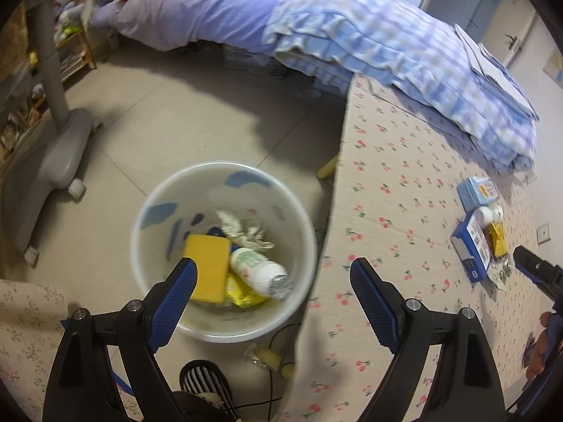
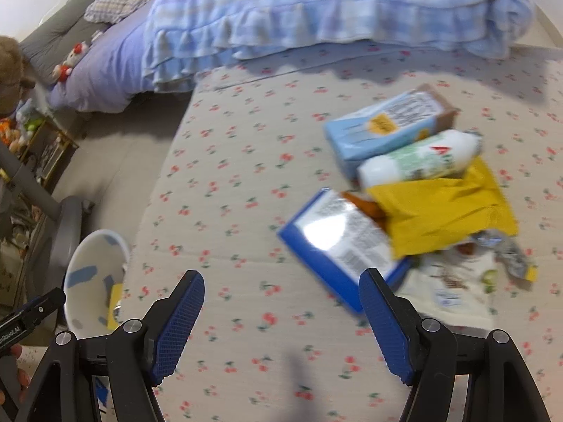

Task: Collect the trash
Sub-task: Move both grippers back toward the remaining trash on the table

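Note:
My left gripper [image 1: 272, 274] is open and empty, above the white trash bin [image 1: 225, 176] on the floor. The bin holds a yellow sponge [image 1: 207, 263], a white bottle [image 1: 258, 269], crumpled tissue [image 1: 242, 228] and a yellow wrapper [image 1: 246, 295]. My right gripper [image 2: 281, 288] is open and empty over the cherry-print mat [image 2: 228, 193]. To its right lie a dark blue box [image 2: 337, 242], a yellow packet [image 2: 443, 211], a white bottle [image 2: 418, 160], a light blue box [image 2: 383, 123] and wrappers [image 2: 457, 281]. The bin [image 2: 88, 274] shows at lower left.
A bed with a blue checked quilt [image 1: 369, 42] borders the mat. A grey chair base with casters [image 1: 56, 161] stands left of the bin. A cable and small yellow items [image 1: 271, 358] lie on the floor by the mat's edge. A shelf with toys [image 1: 70, 45] stands far left.

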`<state>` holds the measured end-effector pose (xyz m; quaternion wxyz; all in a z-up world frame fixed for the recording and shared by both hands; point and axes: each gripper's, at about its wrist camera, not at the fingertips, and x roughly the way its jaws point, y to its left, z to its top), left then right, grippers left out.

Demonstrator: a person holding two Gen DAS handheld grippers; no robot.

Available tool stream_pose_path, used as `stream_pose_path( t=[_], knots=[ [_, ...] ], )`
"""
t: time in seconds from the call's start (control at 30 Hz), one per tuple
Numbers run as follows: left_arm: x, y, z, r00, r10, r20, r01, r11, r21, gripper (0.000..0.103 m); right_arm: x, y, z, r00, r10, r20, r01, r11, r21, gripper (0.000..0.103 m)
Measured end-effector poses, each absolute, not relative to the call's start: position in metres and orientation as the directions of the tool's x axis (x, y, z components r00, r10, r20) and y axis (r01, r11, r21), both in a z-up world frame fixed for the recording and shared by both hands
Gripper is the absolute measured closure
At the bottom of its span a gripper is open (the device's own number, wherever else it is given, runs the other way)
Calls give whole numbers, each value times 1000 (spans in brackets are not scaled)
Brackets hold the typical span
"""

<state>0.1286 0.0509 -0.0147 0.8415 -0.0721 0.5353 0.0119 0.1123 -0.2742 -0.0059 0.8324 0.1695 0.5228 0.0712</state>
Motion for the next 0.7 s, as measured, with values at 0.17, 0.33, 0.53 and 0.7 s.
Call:
stream_pose_path(
  t=[0.17,0.33,0.53,0.7],
  knots=[
    [135,19,-16,419,-66,-905,-49,994,-95,12,108,-313,-6,449,272,-851,115,927,357,25],
    [144,-13,-18,417,-75,-906,2,997,-82,12,107,-358,-15,437,223,-871,195,922,334,25],
    [155,-46,-25,402,-81,-912,42,997,-70,12,111,-392,-33,399,188,-897,264,914,309,25],
    [162,-66,-31,389,-81,-917,61,996,-62,12,123,-404,-45,370,200,-907,309,894,324,25]
  ],
)
